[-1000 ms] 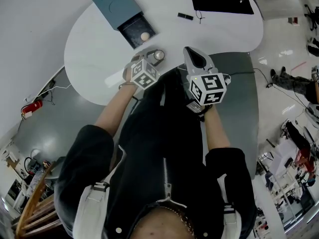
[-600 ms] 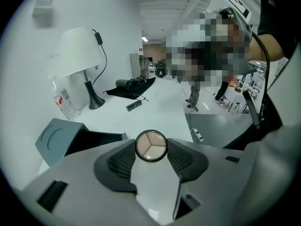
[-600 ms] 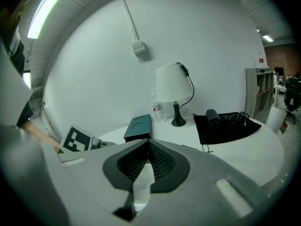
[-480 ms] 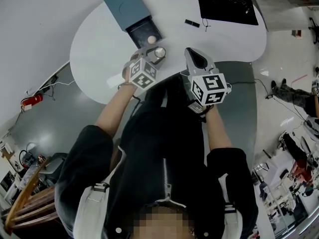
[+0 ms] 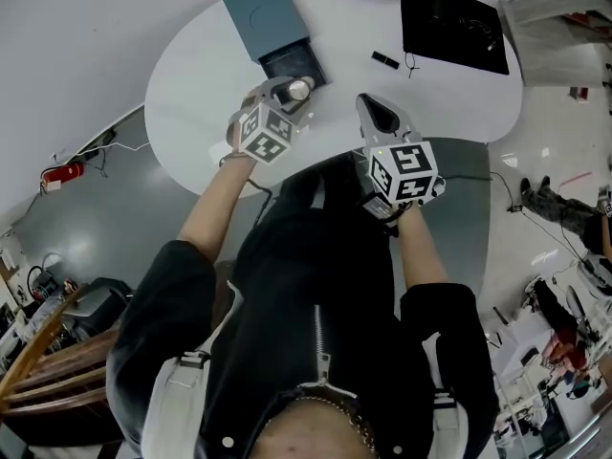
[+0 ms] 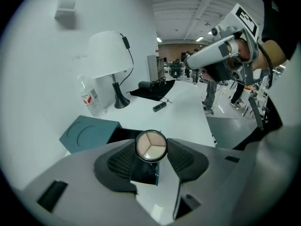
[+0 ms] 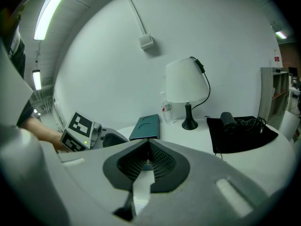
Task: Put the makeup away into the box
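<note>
Head view: left gripper (image 5: 285, 98) holds a round powder compact (image 5: 300, 89) over the open drawer (image 5: 293, 63) of the teal box (image 5: 261, 8). Left gripper view: jaws clamp the compact; placing step, next lower and release. Right gripper view: right gripper (image 7: 148, 160) jaws together, empty

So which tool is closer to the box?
Left. The left tool, gripping the round compact, is beside the box, at its open drawer. The right tool is farther off, at the table edge.

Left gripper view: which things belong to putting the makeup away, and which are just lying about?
Job: round compact, gripped; teal box; small black tube, probably makeup.
Lying about: lamp; water bottle; black mat.
</note>
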Available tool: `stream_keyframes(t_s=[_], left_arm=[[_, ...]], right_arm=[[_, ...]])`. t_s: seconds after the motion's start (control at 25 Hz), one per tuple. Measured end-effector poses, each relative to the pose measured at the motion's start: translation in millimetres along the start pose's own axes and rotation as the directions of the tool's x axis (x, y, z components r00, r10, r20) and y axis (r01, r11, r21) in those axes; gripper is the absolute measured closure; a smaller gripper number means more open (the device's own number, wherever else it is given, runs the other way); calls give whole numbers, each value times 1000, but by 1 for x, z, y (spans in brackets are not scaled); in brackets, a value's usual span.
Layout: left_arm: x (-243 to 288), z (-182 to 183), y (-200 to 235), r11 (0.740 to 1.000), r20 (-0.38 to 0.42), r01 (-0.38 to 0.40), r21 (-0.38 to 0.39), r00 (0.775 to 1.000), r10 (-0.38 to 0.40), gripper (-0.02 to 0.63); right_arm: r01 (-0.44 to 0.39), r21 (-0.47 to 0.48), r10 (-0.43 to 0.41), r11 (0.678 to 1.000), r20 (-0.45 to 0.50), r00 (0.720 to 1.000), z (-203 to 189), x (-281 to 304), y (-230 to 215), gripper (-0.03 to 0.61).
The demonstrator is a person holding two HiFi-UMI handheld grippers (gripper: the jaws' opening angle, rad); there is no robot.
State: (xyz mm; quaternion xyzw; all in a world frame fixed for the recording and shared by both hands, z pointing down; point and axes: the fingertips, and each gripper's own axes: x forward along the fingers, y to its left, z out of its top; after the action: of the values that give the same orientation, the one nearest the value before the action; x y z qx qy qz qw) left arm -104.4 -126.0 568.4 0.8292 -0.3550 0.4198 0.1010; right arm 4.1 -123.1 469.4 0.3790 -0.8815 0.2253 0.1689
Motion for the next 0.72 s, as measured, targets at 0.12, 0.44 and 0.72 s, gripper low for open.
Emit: stream_keyframes(t_s=[0.12, 0.44, 0.72], left_arm=[[1, -6, 18, 999, -15, -30, -15, 999, 30, 397], [15, -24, 43, 999, -61, -47, 11, 997, 48, 397], [34, -34, 50, 998, -97, -22, 52, 995, 27, 397]], right_arm=[[-19, -9, 18, 1000, -11, 1000, 2, 8, 2, 573], [-30, -17, 30, 999, -33, 999, 6, 23, -4, 572], [-27, -5, 26, 1000, -49, 998, 6, 33, -15, 572]])
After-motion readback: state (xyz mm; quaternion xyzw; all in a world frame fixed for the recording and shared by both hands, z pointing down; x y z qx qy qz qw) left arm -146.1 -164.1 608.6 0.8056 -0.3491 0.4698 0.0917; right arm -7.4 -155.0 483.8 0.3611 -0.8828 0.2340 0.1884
